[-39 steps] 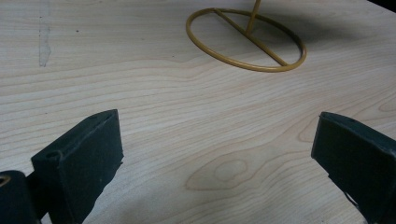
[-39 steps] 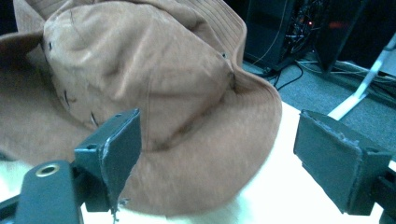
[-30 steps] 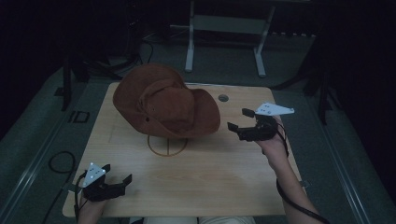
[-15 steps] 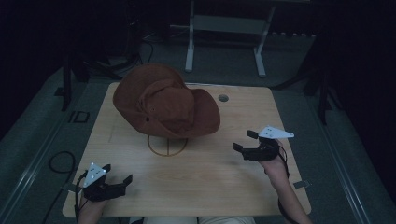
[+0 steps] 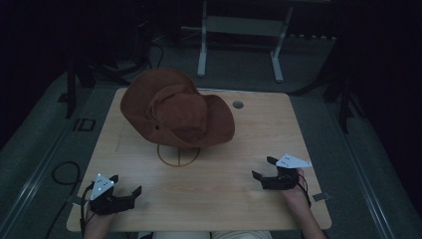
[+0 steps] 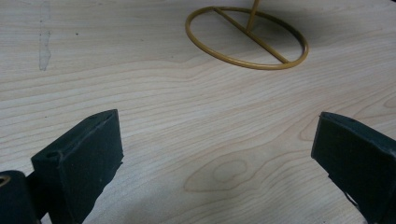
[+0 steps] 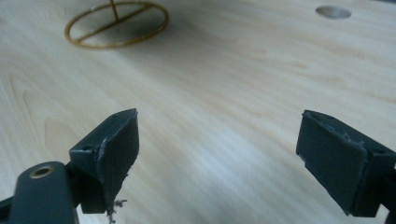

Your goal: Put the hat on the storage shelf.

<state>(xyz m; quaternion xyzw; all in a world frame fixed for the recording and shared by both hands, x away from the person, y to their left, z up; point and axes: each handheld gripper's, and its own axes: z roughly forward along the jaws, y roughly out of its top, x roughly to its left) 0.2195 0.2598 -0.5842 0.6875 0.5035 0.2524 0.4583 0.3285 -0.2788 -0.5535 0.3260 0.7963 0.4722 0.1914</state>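
On the stand (image 5: 178, 155) sits the hat (image 5: 176, 109), both claws gaping.

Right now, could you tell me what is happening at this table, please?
A person sits at a wooden table with a gripper in each hand. A brown hat rests on a gold wire stand near the middle. The left gripper and the right gripper are both open, low near the person's edge of the table, holding nothing and apart from the hat.

Both grippers are black with chunky flat jaws. The left gripper (image 5: 127, 191) and right gripper (image 5: 263, 170) each carry a grey triangular plate, dotted white.
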